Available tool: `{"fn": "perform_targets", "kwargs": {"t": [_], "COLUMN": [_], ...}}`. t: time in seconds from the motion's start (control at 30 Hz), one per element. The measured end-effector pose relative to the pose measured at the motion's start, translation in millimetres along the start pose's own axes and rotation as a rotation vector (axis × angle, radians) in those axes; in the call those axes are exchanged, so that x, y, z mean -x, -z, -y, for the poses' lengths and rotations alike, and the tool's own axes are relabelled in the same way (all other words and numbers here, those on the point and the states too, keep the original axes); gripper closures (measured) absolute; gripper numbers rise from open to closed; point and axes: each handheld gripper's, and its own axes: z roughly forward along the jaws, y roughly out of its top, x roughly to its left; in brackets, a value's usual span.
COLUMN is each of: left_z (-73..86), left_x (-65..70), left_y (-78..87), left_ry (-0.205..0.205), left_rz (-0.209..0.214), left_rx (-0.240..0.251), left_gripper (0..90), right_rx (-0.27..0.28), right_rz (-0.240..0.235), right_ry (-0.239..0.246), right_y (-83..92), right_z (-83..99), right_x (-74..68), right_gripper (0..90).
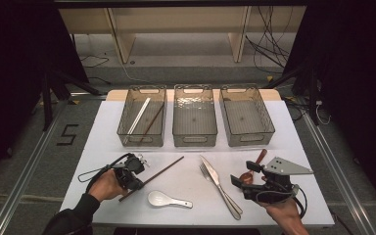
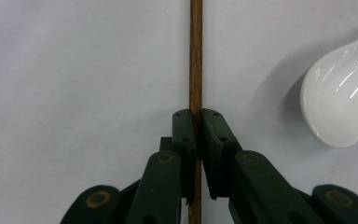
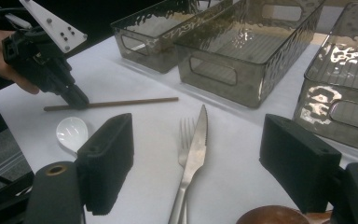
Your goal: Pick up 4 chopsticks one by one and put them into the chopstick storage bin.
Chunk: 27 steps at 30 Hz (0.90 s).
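Observation:
My left gripper (image 2: pixel 196 126) is shut on a brown wooden chopstick (image 2: pixel 196 65), which lies flat on the white table; the pads pinch it from both sides. From above, the left gripper (image 1: pixel 138 180) holds the chopstick (image 1: pixel 169 166) near its lower end. My right gripper (image 1: pixel 243 175) stands open at the front right, its jaws wide apart (image 3: pixel 200 163). The bowl of a brown wooden spoon (image 1: pixel 259 157) lies between and under those jaws, and the pads do not touch the wooden spoon (image 3: pixel 275 215).
A white ceramic spoon (image 1: pixel 166 199) lies at the front, just right of the chopstick. A fork (image 1: pixel 206 171) and knife (image 1: pixel 225 193) lie side by side in the middle. Three clear bins stand at the back: the left bin (image 1: pixel 125 122) holds chopsticks, beside the middle bin (image 1: pixel 195 139) and right bin (image 1: pixel 269 122).

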Motion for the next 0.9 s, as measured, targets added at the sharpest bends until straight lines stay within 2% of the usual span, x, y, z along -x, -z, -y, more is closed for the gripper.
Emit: {"fn": "perform_targets", "kwargs": {"t": [0.1,0.33,0.57,0.77,0.9], "left_z": [-0.3,-2.5,-6.4,-7.1,-10.3], "left_x": [0.2,1.2,2.8,-6.0,-9.0], "left_y": [4.0,17.5,33.3,38.1,43.7], "left_ry": [0.005,-0.014,-0.005,0.028,0.033], "left_rz": [-0.002,0.016,0.028,0.034,0.034], "left_rx": [0.036,0.097,0.193,0.217,0.247], "left_gripper": [83.6,83.6,83.6,83.6,83.6], "right_rx": [-0.001,-0.001,-0.001,0.003,0.002], "right_rz": [-0.001,0.000,0.000,0.001,0.000], "right_ry": [0.000,-0.001,0.000,0.002,0.001], "right_y": [-0.1,0.0,-0.2,-0.2,-0.2], "right_z": [0.0,0.1,0.2,0.3,0.3], "right_x": [0.0,0.3,0.3,0.8,0.8], "right_gripper": [26.7,26.8,26.7,26.8,26.8]}}
